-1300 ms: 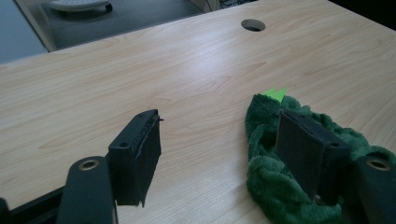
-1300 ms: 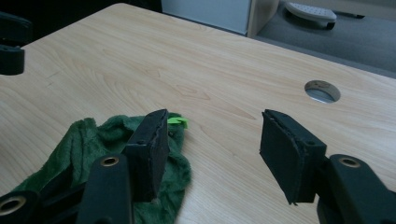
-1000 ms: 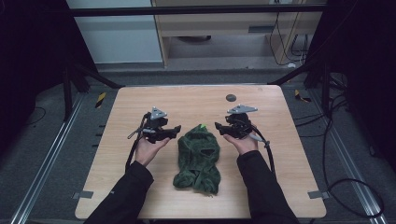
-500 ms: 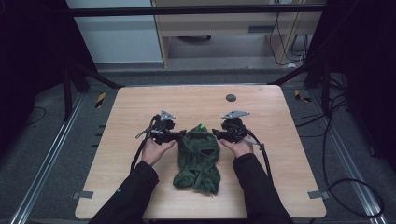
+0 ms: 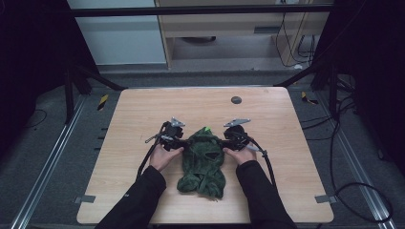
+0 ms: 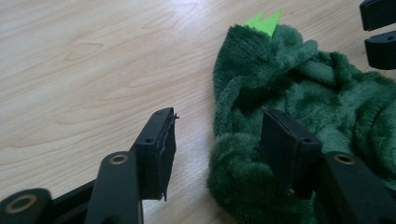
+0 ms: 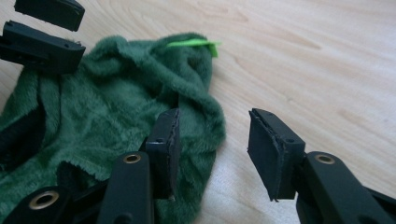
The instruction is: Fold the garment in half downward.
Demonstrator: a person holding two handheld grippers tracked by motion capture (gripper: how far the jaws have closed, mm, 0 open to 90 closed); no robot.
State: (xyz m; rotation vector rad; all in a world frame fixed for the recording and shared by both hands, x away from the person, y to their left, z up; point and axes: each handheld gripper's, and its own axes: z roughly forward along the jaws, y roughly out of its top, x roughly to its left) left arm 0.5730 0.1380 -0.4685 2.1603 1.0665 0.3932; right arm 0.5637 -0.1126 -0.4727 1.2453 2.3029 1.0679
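Wooden table (image 5: 138, 114): green plush garment (image 5: 203, 160) between both claws' parted jaws.

We're looking at a lab or test bay, not a home. A bare pale wooden worktop (image 5: 143, 124) stands on grey carpet, with metal floor rails (image 5: 43, 167) running past it at nine and three o'clock. Black frame struts (image 5: 90, 76) angle down at ten and two. Loose cables (image 5: 353, 191) snake over the floor at four o'clock, yellow-black hazard tape (image 5: 102, 101) marks the floor at ten, and a wooden cabinet (image 5: 224, 24) sits at twelve.
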